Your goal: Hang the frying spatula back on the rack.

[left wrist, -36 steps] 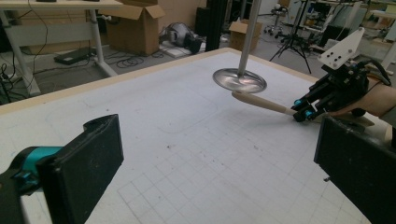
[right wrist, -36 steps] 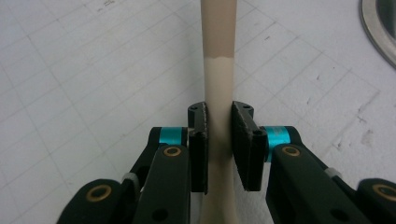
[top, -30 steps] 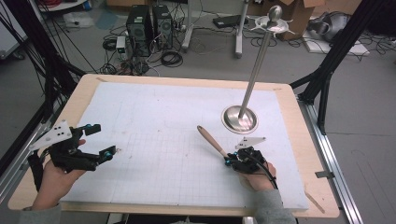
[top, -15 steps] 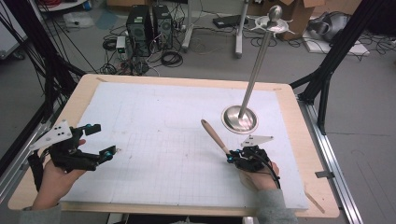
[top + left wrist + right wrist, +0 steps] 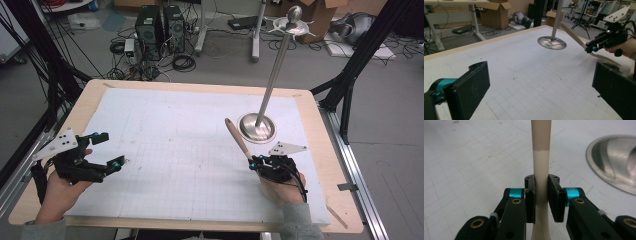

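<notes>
**Wooden spatula gripped by its handle beside the steel stand**

High view: at the lower right of the frame, the right gripper [image 5: 256,162] is seen clenched on a wooden spatula [image 5: 237,137], whose darker handle end slants up and leftward, just left of the round base of the metal stand [image 5: 257,126]. The stand's pole leans toward the upper right, crowned by a hooked top; the spatula is judged to be raised handle-first so that it can be brought to that stand. At the lower left, the left gripper [image 5: 112,150] is kept well apart over the white gridded mat [image 5: 165,135], jaws spread and holding nothing, presumably parked out of the way.

Left gripper view: its two black jaws are set wide at the bottom corners, with bare mat between them. At the upper right, the right gripper [image 5: 591,47] is seen grasping the spatula [image 5: 574,35], its blade end low near the mat and its handle angled up beside the stand base [image 5: 552,43].

Right gripper view: the pads [image 5: 553,195] are pressed on the pale neck of the spatula [image 5: 541,165], a grip near the blade that leaves the handle free
</notes>
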Demonstrator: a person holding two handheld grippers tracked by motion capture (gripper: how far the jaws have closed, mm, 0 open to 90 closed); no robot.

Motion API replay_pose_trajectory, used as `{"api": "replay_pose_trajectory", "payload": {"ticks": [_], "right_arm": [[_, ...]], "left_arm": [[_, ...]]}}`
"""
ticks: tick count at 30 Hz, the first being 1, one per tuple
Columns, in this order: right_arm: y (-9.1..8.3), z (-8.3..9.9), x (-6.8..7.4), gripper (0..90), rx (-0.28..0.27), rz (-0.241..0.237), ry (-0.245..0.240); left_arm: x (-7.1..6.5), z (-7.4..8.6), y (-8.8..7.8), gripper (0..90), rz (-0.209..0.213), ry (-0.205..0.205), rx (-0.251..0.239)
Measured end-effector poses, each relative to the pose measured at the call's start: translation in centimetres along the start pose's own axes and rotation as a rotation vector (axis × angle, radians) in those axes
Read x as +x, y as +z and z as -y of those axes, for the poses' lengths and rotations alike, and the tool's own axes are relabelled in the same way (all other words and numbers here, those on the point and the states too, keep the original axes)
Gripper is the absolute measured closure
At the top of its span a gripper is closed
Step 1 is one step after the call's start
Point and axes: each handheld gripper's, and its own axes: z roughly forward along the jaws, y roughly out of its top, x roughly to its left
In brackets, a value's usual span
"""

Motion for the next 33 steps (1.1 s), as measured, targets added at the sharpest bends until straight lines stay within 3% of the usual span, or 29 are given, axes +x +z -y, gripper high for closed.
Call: {"api": "replay_pose_trajectory", "payload": {"ticks": [10,33], "right_arm": [[-2.0,-0.2,-0.6,77.9,-0.107,0.014,0.035],[-5.3,-0.9,-1.1,78.1,-0.261,0.054,0.065]], "left_arm": [[0.0,0.0,0.0,1.8,0.002,0.001,-0.003],[0.0,-0.1,0.1,1.8,0.004,0.005,0.000]]}}
